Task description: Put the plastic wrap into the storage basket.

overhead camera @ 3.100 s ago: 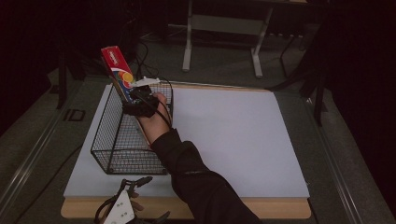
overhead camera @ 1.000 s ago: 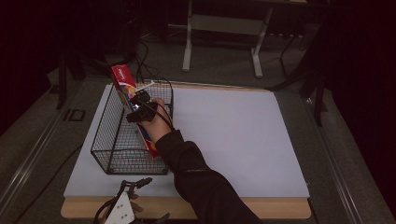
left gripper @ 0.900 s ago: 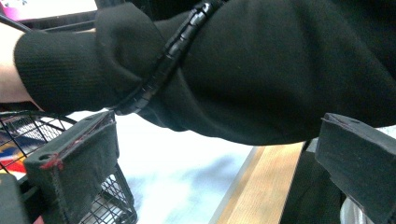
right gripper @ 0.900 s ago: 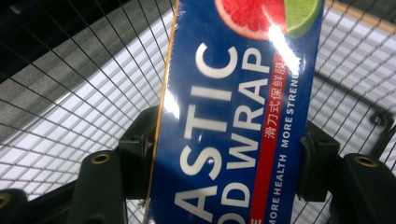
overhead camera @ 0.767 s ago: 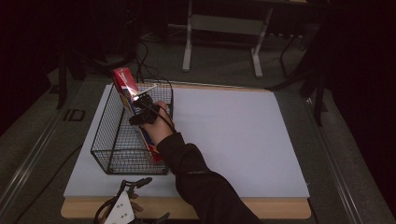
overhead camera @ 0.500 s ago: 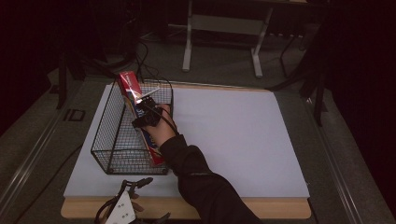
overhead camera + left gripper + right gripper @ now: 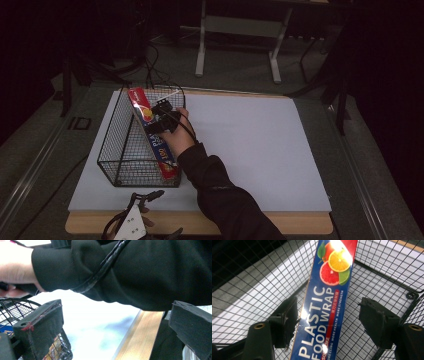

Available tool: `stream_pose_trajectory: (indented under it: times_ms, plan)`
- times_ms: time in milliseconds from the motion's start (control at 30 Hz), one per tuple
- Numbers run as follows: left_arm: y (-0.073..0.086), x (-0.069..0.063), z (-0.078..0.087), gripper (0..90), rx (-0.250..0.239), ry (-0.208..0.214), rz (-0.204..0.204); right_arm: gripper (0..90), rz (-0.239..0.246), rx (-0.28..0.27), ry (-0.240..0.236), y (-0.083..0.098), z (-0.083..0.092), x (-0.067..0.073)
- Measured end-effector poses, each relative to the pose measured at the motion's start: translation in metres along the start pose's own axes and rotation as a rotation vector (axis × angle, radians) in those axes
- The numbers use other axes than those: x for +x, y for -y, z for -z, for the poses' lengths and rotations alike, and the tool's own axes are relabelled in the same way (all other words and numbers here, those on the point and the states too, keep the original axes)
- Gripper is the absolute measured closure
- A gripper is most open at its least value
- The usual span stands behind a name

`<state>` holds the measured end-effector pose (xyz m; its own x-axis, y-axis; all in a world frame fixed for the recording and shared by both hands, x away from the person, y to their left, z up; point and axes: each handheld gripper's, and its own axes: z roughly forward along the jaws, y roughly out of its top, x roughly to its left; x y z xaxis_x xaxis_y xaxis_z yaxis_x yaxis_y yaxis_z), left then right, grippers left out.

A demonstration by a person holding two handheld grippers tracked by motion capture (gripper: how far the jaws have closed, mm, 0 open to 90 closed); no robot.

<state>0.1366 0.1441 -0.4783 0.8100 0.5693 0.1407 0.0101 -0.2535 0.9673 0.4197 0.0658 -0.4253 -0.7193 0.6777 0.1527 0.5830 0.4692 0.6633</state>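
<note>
A long blue and red box of plastic food wrap leans slanted inside a black wire basket at the table's left, its far end above the rim. My right gripper hovers over the box in the basket. In the right gripper view the box lies between the spread jaws of that gripper; the left pad is against its edge, the right pad stands well off it. My left gripper rests at the table's near edge, and in its own view it is open on nothing.
A white sheet covers the table top, bare to the right of the basket. The wooden front edge runs beside the left gripper. A black sleeve with a cable crosses above it. Metal stand legs rise behind the table.
The box came down from above the basket's far left corner into the basket and now leans inside it. My right gripper moved right and down with it. The left gripper stayed put.
</note>
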Motion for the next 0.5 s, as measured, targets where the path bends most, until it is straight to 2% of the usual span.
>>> stream_pose_trajectory:
  times_ms: [167,267,367,433,500]
  plan:
    - [0.0,0.0,-0.001,0.1,0.003,-0.001,0.003,24.3,0.019,-0.01,-0.03,0.003,0.011,0.0]
    - [0.0,0.0,-0.001,0.1,0.004,-0.002,0.001,18.7,0.035,-0.018,-0.068,0.006,0.019,-0.001]
    - [0.0,0.0,-0.002,0.2,0.007,-0.003,0.002,14.8,0.072,-0.028,-0.084,0.009,0.028,-0.002]
    - [0.001,0.0,-0.002,0.1,0.008,-0.002,0.005,14.9,0.088,-0.032,-0.099,0.012,0.036,-0.003]
    - [0.001,0.0,-0.003,0.1,0.01,-0.002,0.004,14.9,0.1,-0.035,-0.092,0.015,0.043,-0.005]
